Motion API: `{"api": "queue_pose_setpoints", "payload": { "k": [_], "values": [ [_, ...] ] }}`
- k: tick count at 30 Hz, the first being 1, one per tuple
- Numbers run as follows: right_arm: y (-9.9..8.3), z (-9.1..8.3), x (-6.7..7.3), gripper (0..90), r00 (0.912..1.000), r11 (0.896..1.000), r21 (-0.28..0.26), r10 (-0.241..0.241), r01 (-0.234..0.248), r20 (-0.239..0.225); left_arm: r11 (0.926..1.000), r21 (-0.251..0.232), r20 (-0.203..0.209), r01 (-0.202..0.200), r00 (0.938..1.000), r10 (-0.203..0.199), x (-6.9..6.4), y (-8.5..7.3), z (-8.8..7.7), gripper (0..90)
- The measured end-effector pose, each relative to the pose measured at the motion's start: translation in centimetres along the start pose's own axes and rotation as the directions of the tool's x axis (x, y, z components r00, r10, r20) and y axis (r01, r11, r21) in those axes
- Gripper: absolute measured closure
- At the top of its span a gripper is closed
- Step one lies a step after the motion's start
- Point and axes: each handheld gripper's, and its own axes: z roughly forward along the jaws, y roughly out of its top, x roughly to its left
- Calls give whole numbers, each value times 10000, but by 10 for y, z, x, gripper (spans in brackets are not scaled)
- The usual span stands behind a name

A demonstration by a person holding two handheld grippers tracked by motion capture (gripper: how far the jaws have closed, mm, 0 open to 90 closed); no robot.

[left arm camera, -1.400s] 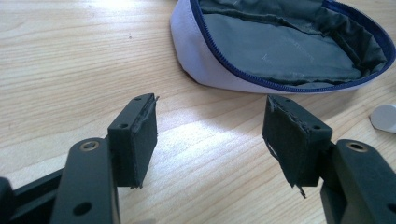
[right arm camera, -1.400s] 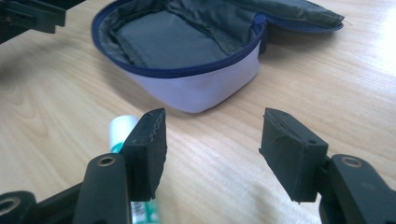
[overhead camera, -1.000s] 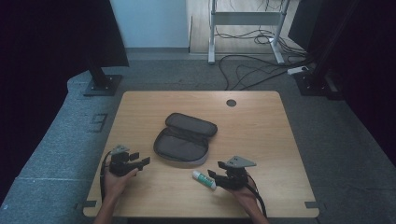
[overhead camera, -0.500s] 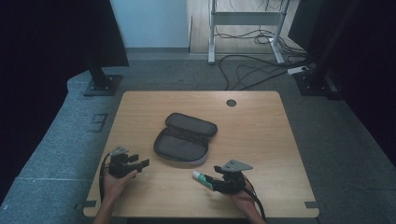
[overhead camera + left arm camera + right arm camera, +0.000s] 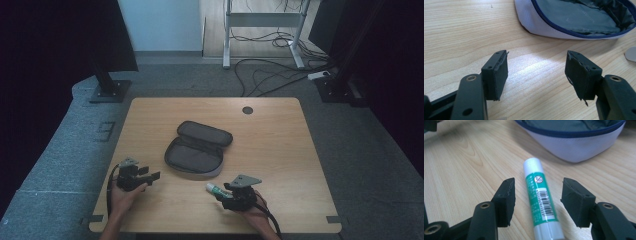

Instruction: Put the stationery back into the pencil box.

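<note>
— Two sets of tongs, both spread wide and empty. Your right tongs [image 5: 537, 197] straddle the green-and-white cylindrical plastic glue stick [image 5: 541, 202], lying flat on the pale wooden desk [image 5: 280, 135].

— Where's the risk?

— It's round: if one pad touches first as you clench, it could roll toward twelve o'clock, against the open grey fabric zip pouch [image 5: 197, 150]. Your left tongs [image 5: 536, 72] hover idle at the pouch's eight o'clock.

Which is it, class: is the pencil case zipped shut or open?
Open. The case lies unzipped with its lid folded back, so its grey lining shows; the blue zip runs free along the rim.
</note>
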Motion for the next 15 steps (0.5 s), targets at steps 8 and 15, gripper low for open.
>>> {"api": "queue_pose_setpoints", "payload": {
  "k": [8, 15],
  "values": [
    [-3, 8, 3, 470, 9998, 9989, 413, -211, 213, -52, 10000, 19, 47, 55, 10000, -55, 2, 0, 0, 349],
    [-5, 10, 3, 561, 9993, 9969, 720, -338, 325, 170, 9999, 18, 137, 113, 9998, -113, 3, 0, -1, 348]
  ]
}}
